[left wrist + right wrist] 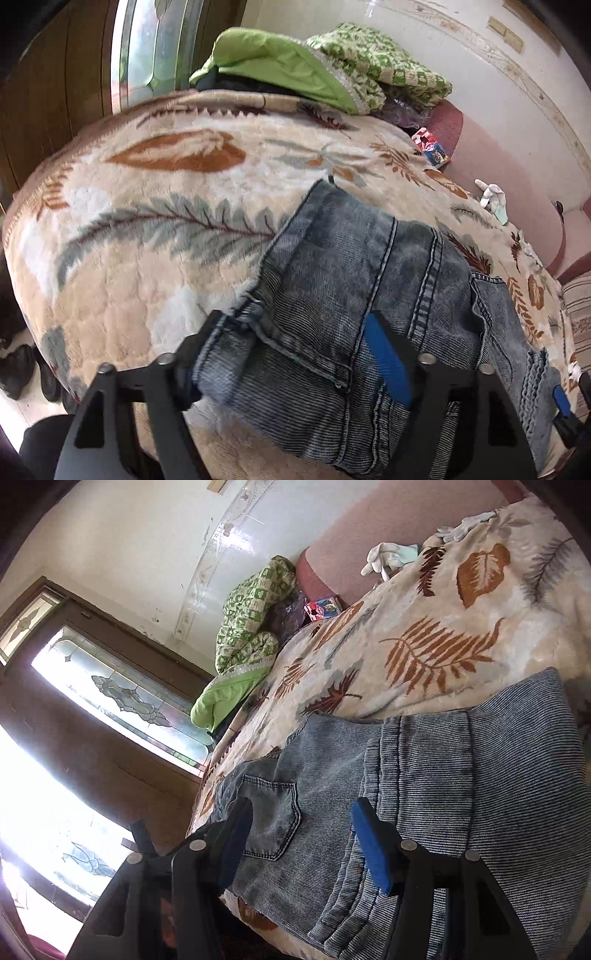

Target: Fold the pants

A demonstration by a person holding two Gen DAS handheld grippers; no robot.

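Observation:
Grey-blue denim pants [354,280] lie folded in layers on a leaf-patterned blanket [147,206] at the bed's near edge. My left gripper [295,343] is open, its fingers [388,354] spread over a folded leg end and hem, resting on the cloth. In the right wrist view the pants [461,775] show a back pocket and the ribbed waistband. My right gripper [299,834] is open, its fingers [373,845] straddling the pocket area. The right gripper's tip [563,406] shows at the left view's right edge.
A green quilt pile [314,66] sits at the bed's far end, also in the right wrist view [243,627]. A small colourful box [432,147] and white gloves [491,199] lie by the pink headboard [498,158]. Shoes [22,373] stand on the floor at left.

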